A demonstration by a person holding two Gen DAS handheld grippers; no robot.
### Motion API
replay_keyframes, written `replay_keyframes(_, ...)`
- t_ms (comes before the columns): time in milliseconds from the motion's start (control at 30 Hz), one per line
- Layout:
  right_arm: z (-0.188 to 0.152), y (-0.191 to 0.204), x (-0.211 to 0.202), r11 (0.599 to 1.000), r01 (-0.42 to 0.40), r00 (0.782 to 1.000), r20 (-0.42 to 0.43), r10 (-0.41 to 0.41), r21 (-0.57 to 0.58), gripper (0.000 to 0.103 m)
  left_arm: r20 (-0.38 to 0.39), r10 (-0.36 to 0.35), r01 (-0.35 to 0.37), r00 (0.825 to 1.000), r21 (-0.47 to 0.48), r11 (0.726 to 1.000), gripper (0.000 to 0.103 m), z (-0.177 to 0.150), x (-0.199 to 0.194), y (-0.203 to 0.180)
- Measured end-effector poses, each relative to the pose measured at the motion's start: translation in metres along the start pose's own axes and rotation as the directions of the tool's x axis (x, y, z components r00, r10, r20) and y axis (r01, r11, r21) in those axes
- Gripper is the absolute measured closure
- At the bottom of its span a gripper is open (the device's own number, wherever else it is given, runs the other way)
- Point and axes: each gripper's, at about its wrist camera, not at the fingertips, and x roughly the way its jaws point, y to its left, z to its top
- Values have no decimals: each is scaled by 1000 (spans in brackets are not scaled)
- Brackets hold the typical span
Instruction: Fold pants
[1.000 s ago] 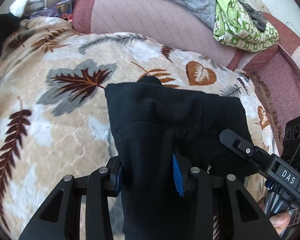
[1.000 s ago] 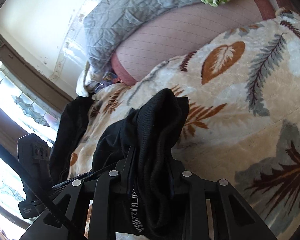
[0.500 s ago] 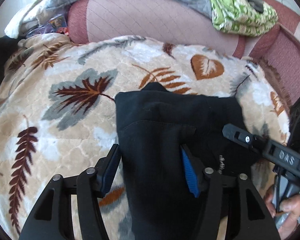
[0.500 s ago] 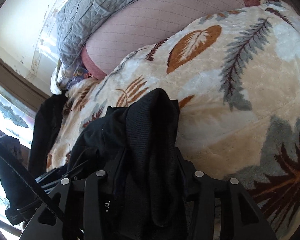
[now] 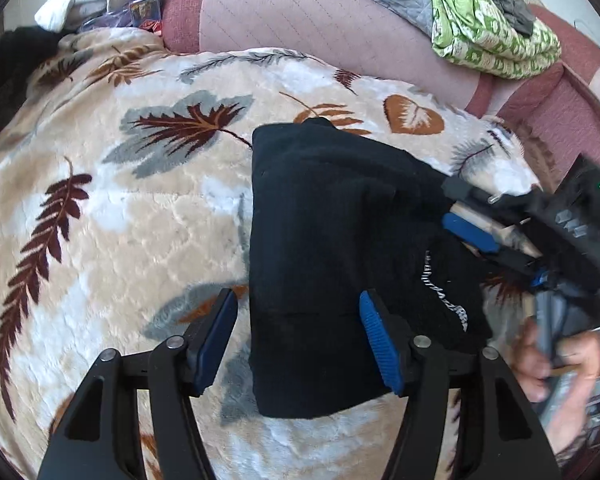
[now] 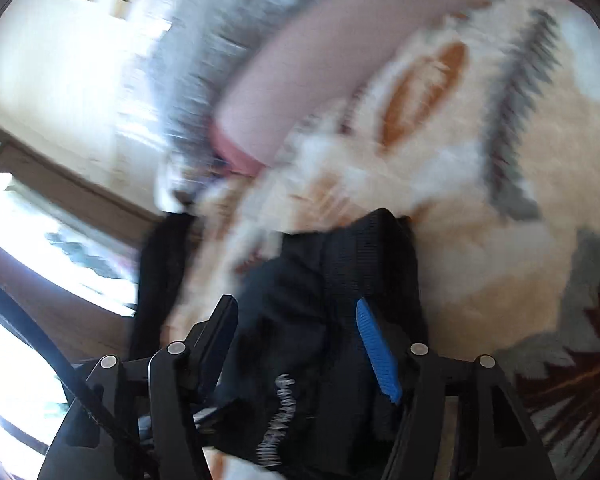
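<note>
The black pants (image 5: 332,248) lie folded in a compact bundle on the leaf-patterned blanket (image 5: 112,216), which covers a pink sofa (image 5: 300,12). The left gripper (image 5: 296,320) has its two fingers spread apart; the near end of the pants lies between them, and a gap shows beside the left blue pad (image 5: 214,340). The right gripper (image 6: 296,324) also stands with fingers apart over the pants (image 6: 340,280), not clamped on the cloth, though this view is blurred. In the left wrist view the right gripper (image 5: 472,216) is at the right edge of the bundle, held by the person's hand (image 5: 556,356). A green patterned cloth (image 5: 488,28) rests on the sofa back
</note>
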Motion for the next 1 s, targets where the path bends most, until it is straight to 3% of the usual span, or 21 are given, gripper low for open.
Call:
replay_keyframes(67,-1,-6,-3,1000,24,999,31,-24,16,46,9,9,-9,1000,-1,1000,40,-4,-9,-1)
replay_keyframes(167,-1,7,-24,994,105,988,120,-100,-35,37,24,16,-16,1000,5,1000,38,-19,-29,-3)
replay_keyframes(333,-15,30,-57,984,130,975,193,-105,-121,37,75,68,-70,995,24,997,35,-51,-65,-9)
replay_keyframes(433,-38,51,-68,967,164,973,196,-126,-195,37,125,110,-112,986,12,994,28,-68,-88,-12)
replay_keyframes(633,-86,88,-87,941,202,967,204,-149,-270,30,179,133,-136,975,8,991,26,-95,-122,-15)
replay_keyframes(1000,-179,53,-107,939,298,951,136,-278,-169,28,182,182,-187,966,12,982,24,-127,-136,-16)
